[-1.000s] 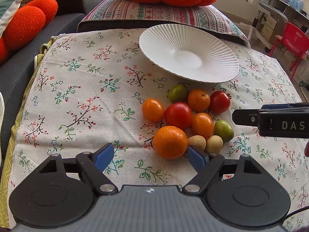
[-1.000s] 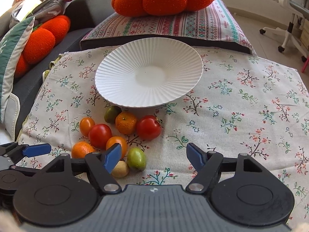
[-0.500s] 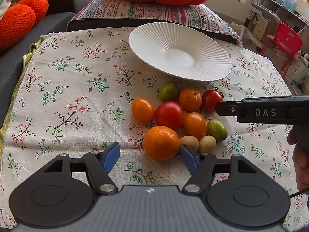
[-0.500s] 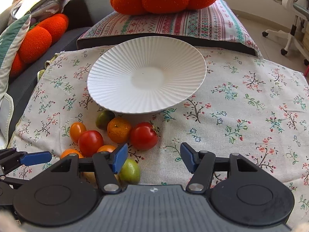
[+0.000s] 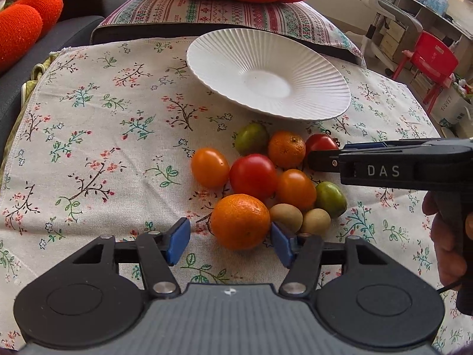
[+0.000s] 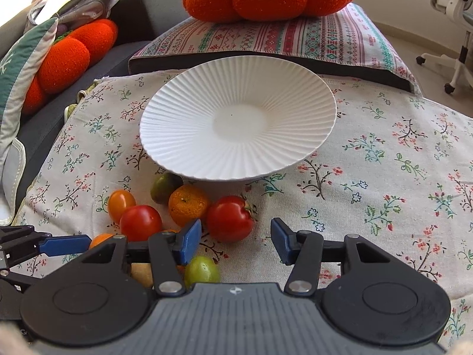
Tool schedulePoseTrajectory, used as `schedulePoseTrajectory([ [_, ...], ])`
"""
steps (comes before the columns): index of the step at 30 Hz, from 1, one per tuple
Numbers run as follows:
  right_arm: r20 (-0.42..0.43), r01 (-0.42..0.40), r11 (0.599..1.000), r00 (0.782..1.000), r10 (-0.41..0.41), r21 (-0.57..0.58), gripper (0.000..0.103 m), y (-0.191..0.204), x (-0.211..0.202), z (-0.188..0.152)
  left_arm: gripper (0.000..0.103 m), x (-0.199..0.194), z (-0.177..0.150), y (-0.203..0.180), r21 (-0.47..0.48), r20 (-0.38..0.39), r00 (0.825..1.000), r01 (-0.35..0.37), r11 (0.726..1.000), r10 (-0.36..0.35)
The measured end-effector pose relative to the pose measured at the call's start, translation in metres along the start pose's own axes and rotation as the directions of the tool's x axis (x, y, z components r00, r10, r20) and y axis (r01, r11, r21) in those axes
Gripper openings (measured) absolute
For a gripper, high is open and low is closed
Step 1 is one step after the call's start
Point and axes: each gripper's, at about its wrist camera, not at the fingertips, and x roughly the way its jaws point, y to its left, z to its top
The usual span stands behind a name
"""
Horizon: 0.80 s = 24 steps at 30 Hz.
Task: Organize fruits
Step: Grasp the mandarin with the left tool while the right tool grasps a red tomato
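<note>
Closing in, both grippers have just been narrowing: left gripper (image 5: 227, 244) brackets the big orange (image 5: 240, 221) lower-centre, right gripper (image 6: 236, 241) nears the red tomato (image 6: 230, 218), neither clamped yet, plate (image 6: 183, 136) bare.

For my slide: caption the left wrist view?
Left gripper closing around a mandarin before an empty white plate.

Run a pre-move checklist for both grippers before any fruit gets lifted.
1. Left gripper around the large orange: ok, the fingers have just been closing, a gap shows at the left one.
2. Right gripper around the red tomato with stem: ok, closing, not yet pressing.
3. White plate free to receive fruit: ok.
4. Neighbouring fruit clear of the fingers: not ok, two small brown fruits crowd the left gripper's right finger.
5. Grip secure: not ok, neither presses yet.
</note>
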Motion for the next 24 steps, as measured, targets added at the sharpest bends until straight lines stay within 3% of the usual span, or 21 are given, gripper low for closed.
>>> schedulePoseTrajectory([
  [7,0.003,-0.008,1.000,1.000,0.008,-0.017,0.039,0.0029,0.0078,0.0005,0.029,0.0012,-0.0002,0.0004,0.002,0.001,1.000,0.026,1.000,-0.026],
  [24,0.023,-0.033,0.999,0.999,0.034,-0.032,0.034,0.0004,0.0048,-0.0032,0.027,-0.0028,0.0003,0.0042,-0.003,0.007,1.000,0.024,1.000,-0.024],
])
